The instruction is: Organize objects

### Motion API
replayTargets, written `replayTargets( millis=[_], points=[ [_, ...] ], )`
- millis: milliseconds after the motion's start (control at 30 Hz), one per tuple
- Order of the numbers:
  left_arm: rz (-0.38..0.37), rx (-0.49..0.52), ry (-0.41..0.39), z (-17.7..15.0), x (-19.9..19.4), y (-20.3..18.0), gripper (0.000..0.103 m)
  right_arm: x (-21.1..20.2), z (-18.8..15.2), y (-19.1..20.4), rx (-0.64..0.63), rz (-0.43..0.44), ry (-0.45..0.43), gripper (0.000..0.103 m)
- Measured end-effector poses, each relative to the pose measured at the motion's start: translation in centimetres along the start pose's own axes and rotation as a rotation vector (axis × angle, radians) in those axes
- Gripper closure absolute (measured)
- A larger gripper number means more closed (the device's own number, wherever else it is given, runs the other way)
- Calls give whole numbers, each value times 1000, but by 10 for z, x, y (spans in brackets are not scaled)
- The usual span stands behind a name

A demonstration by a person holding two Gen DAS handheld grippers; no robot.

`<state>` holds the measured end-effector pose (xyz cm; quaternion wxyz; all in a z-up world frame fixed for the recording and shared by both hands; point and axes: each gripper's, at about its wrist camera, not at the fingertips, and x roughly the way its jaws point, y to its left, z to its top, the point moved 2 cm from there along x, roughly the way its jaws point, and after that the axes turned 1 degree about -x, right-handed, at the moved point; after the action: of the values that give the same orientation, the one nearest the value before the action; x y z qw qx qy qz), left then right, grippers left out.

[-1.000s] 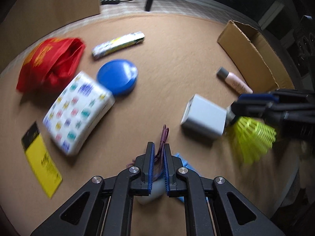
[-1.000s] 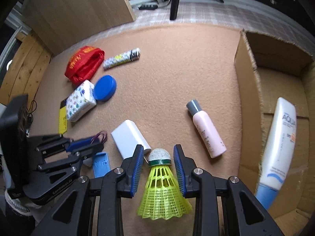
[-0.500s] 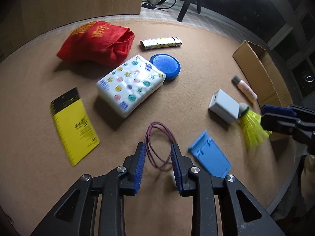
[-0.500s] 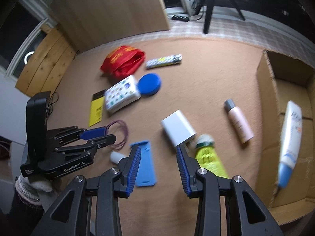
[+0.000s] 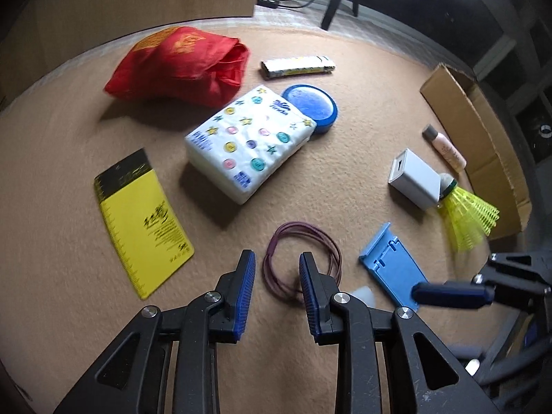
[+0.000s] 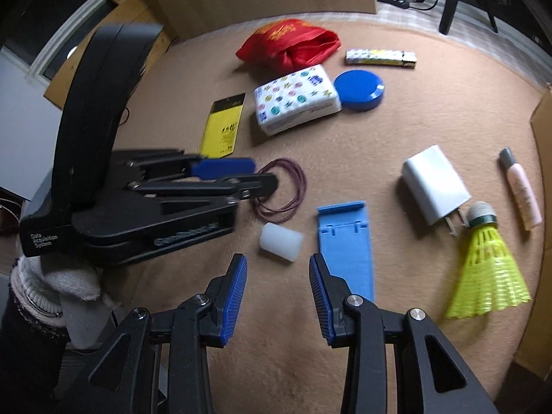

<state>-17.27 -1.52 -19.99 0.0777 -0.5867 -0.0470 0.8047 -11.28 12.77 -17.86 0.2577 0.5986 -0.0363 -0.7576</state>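
Hair tie (image 5: 301, 258), lower centre, lies loose on the desk (image 5: 362, 79) between the left gripper (image 5: 277, 289) fingers, spread wide and empty; right gripper (image 6: 277, 289) likewise wide. Pinching one strand would lift cleanly.

A round table topped with tan felt-like cloth (image 5: 362, 79) carries everything. Between the left fingers lies a looped purple elastic cord (image 5: 300, 255); beyond them, a white patterned tissue pack (image 5: 248, 141) and flat blue round lid (image 5: 312, 103). Ahead of the right fingers sit a small white plastic cylinder (image 6: 281, 241) and a flat blue plastic stand (image 6: 346, 245).
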Motion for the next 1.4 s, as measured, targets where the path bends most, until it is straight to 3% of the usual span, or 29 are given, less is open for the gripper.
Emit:
replayTargets(
  millis=[100,167,233,667,800,1167,1400],
  points=[
    [27,44,-1,5,3,-6,78,7,2,3,7,-6,7,68],
    [74,79,-7,7,4,-8,89,11,3,4,9,-18,8,68],
    [73,77,-5,8,4,-5,98,14,4,5,9,-26,9,69],
    [31,11,-10,-2,-6,27,99,34,12,19,-59,-164,26,69],
    [22,-5,-16,-4,-7,31,99,34,14,20,-82,-202,24,78],
    [-10,-36,-106,-4,-53,34,99,-12,8,5,-27,-130,-52,79],
    [-35,-5,-181,13,-86,7,99,-63,5,-20,31,-126,-136,79]
  ],
)
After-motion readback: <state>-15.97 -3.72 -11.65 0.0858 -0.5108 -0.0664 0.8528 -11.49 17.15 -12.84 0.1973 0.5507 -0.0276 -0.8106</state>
